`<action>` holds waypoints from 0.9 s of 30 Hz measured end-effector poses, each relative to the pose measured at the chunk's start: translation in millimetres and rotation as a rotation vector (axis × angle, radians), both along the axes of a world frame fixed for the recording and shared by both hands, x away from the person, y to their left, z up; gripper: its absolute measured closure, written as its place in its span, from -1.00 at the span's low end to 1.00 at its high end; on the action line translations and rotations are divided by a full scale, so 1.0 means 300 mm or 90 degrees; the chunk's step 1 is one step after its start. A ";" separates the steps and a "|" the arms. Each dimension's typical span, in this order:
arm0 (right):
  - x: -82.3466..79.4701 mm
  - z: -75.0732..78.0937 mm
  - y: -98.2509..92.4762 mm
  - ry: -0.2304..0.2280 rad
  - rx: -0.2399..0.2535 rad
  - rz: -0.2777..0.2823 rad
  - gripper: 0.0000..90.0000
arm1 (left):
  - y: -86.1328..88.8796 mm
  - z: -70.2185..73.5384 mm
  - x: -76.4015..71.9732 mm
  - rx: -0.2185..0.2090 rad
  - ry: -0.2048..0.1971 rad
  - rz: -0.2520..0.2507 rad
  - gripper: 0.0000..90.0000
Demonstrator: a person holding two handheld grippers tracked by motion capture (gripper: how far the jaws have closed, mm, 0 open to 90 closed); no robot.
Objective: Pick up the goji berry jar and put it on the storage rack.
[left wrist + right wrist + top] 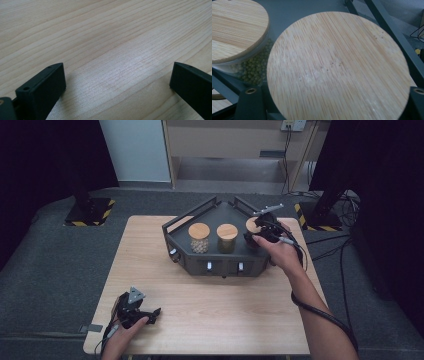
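Note:
A dark grey rack (200,265) at the back of the wooden table holds three glass jars with round bamboo lids. My right gripper (255,236) reaches over the rack's right end and is shut on the right jar (252,225). In the right gripper view its bamboo lid (337,62) sits between my two black jaws, one at each side of the right gripper (334,96). The middle jar (227,238), with green beans inside (254,70), stands just beside it. The left jar (199,238) holds pale contents. My left gripper (150,314) rests near the table's front left corner, open (117,77) over bare wood.
The rack has raised rails (187,215) around its back and small knobs (208,266) along its front wall. Bare table top (220,310) lies between the rack and the front edge. A cable (320,312) trails along the person's right forearm.

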State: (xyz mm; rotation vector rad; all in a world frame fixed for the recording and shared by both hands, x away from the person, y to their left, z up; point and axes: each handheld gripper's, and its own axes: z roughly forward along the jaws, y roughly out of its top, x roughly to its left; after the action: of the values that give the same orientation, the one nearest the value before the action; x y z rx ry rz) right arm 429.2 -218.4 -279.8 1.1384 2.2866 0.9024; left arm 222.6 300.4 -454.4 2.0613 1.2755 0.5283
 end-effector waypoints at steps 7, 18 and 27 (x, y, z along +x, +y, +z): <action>0.005 -0.015 0.002 0.001 0.005 -0.002 -0.41 | 0.000 0.000 0.000 0.000 0.000 0.000 -1.00; 0.005 -0.035 -0.002 0.006 0.007 -0.004 -0.41 | 0.000 0.000 0.000 0.000 0.000 0.000 -1.00; -0.001 -0.063 -0.014 0.007 0.019 -0.008 -0.41 | 0.000 0.000 0.000 0.000 0.000 0.000 -1.00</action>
State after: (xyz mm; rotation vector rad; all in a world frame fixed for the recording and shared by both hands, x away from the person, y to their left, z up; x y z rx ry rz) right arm 429.0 -222.6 -298.7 1.1724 2.2791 0.9303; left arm 222.6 300.4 -454.4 2.0618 1.2754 0.5287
